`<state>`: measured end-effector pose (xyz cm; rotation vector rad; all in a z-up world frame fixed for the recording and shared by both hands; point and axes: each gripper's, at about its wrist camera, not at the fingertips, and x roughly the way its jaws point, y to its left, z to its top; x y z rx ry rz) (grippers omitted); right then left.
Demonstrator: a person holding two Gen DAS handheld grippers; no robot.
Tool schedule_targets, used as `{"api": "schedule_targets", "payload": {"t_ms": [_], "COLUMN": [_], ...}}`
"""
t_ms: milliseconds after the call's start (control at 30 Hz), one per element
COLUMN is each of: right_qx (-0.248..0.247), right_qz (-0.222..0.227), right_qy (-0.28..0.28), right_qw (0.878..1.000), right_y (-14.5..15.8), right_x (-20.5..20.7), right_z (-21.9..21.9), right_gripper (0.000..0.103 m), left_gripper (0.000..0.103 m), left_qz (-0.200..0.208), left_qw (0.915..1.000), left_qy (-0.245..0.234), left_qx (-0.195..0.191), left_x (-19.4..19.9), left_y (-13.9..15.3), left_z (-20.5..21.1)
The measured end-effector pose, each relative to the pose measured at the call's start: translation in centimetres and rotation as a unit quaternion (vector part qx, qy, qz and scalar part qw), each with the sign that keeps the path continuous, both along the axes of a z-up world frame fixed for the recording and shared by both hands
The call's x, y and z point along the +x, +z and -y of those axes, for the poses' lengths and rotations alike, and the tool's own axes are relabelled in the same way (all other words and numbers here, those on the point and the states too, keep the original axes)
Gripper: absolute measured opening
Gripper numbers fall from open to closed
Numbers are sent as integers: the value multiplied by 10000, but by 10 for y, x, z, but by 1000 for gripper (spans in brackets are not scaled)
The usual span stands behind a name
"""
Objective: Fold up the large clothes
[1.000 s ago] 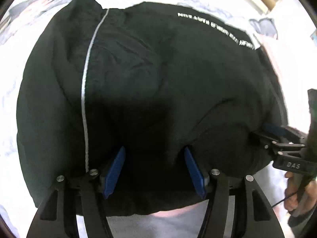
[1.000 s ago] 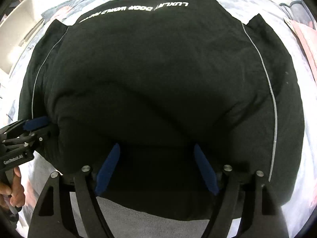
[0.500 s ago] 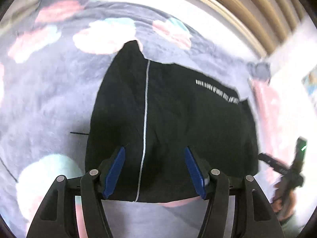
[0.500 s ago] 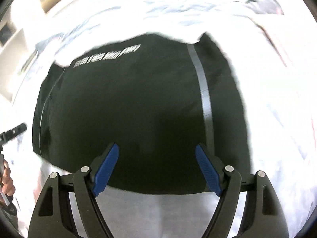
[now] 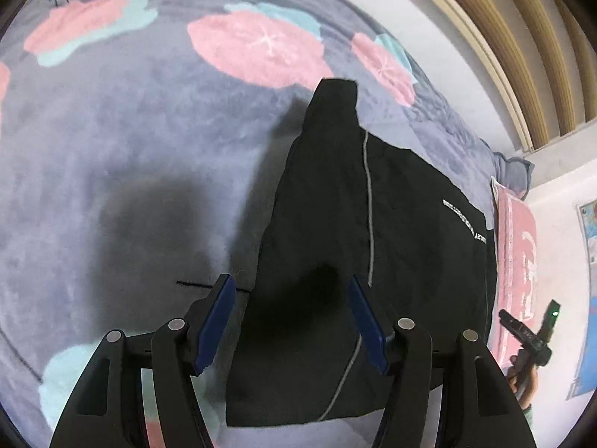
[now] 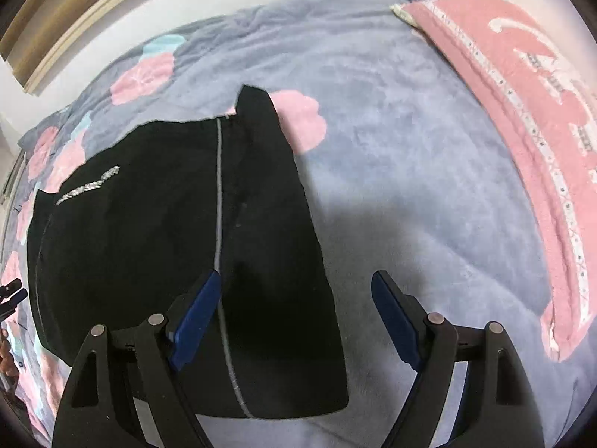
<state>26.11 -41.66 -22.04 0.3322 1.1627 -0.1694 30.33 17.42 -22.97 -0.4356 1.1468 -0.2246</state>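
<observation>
A black garment (image 5: 365, 261) with thin grey piping and white lettering lies folded and flat on the bed; it also shows in the right wrist view (image 6: 179, 254). My left gripper (image 5: 293, 323) is open and empty, raised above the garment's left part. My right gripper (image 6: 294, 321) is open and empty, raised above the garment's right edge. The right gripper's tip shows at the far right of the left wrist view (image 5: 530, 336), held by a hand. The left gripper's tip shows at the left edge of the right wrist view (image 6: 11, 295).
The bed is covered by a grey-blue blanket (image 5: 130, 149) with pink and teal flower patches. A pink towel-like pillow (image 6: 522, 130) lies along the bed's right side. A white wall and wooden slats (image 5: 522, 37) stand behind the bed.
Both grippers have pulled up and back from the garment. A second ago they were low over the cloth; now the whole folded garment and the blanket around it show. Both jaws stayed open.
</observation>
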Motion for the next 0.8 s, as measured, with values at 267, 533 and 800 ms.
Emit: {"api": "schedule_targets", "payload": {"t_ms": [267,533,800], "right_qx": [557,2009,2568], "right_qz": [-171,-130,-289], "right_qy": [22,211,216], "right_qw": [9983,9793,9658], "right_y": [-33,-67,-92], "right_x": [11,28,42], "right_z": [13,24,34], "right_gripper": [85,85,89], "left_gripper": [64,71,80], "left_qz": [-134,-449,-639], "left_qw": [9995,9933,9884], "left_qy": [-182,-340,-552], "left_qx": [-242,-1009,-1262], "left_x": [21,44,62], "left_y": [-25,-54,-75], "left_z": [3,5,21]}}
